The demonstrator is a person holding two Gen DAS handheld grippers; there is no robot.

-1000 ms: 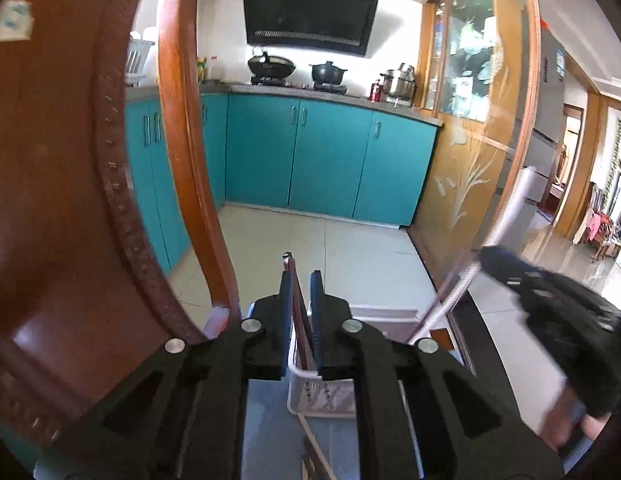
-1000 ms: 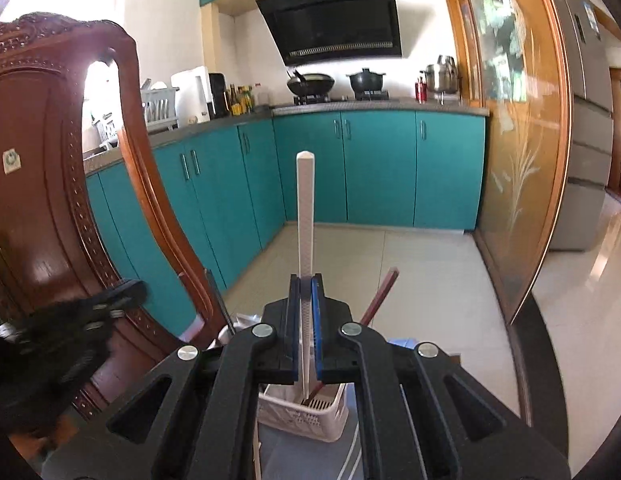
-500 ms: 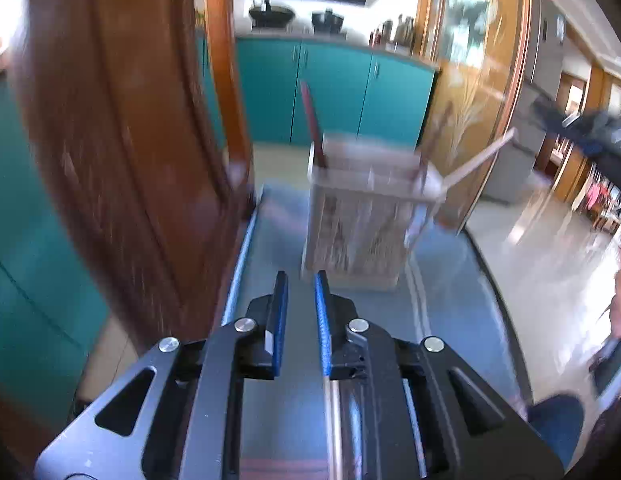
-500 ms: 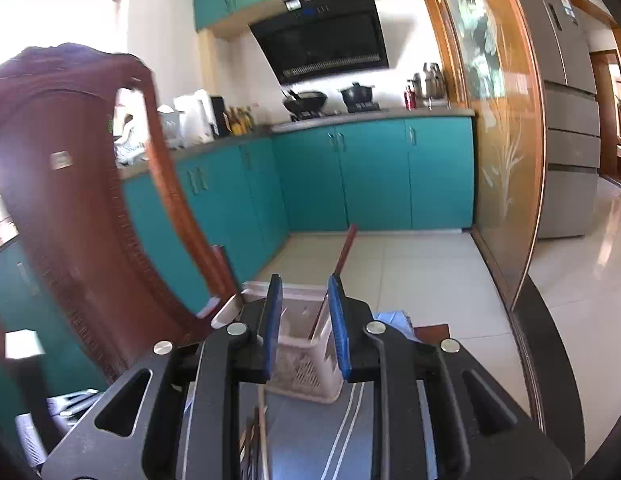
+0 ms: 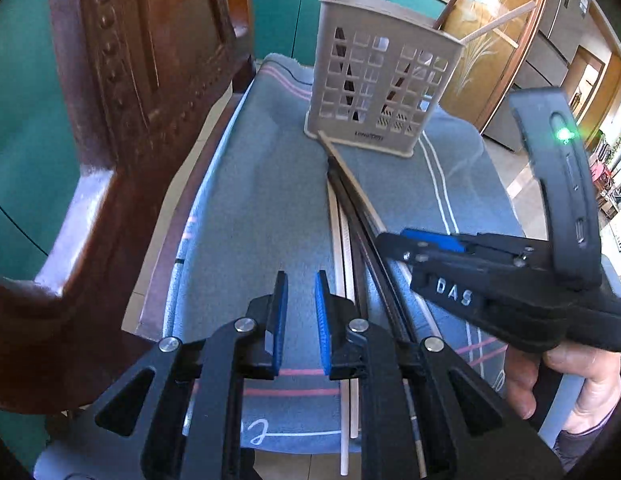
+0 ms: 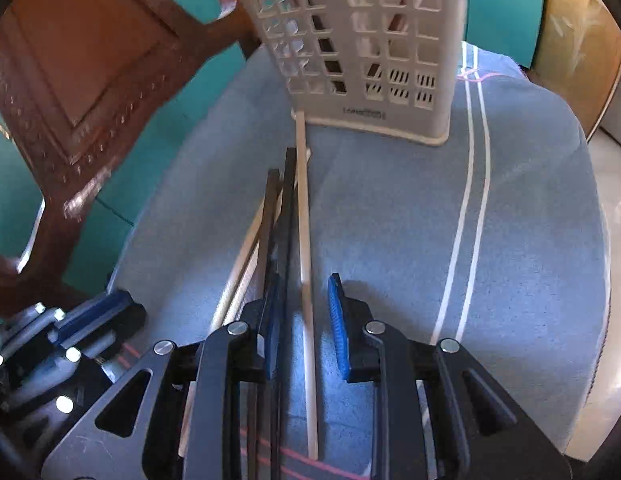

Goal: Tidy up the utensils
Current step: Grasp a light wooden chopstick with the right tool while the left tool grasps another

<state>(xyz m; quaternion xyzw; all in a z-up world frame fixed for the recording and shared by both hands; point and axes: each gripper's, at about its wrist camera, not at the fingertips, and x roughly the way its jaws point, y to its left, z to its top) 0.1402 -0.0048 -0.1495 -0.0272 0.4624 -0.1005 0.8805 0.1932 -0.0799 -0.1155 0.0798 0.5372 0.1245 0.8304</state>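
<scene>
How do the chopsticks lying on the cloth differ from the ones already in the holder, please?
The loose chopsticks lie flat on the grey cloth, while the stowed chopsticks stand tilted in the holder. The loose ones include black sticks; the stowed ones show only reddish-brown and pale. The open right gripper straddles a pale loose stick; neither gripper is at the stowed ones. Both groups include pale sticks.

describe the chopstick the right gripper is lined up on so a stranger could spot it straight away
Find the white slotted utensil basket standing on the blue-grey cloth. A bundle of chopsticks lies flat in front of it. The one meant is the pale chopstick whose far tip reaches the basket's base, rightmost in the bundle, beside two black chopsticks, between the open right hand-held gripper fingers.
</scene>
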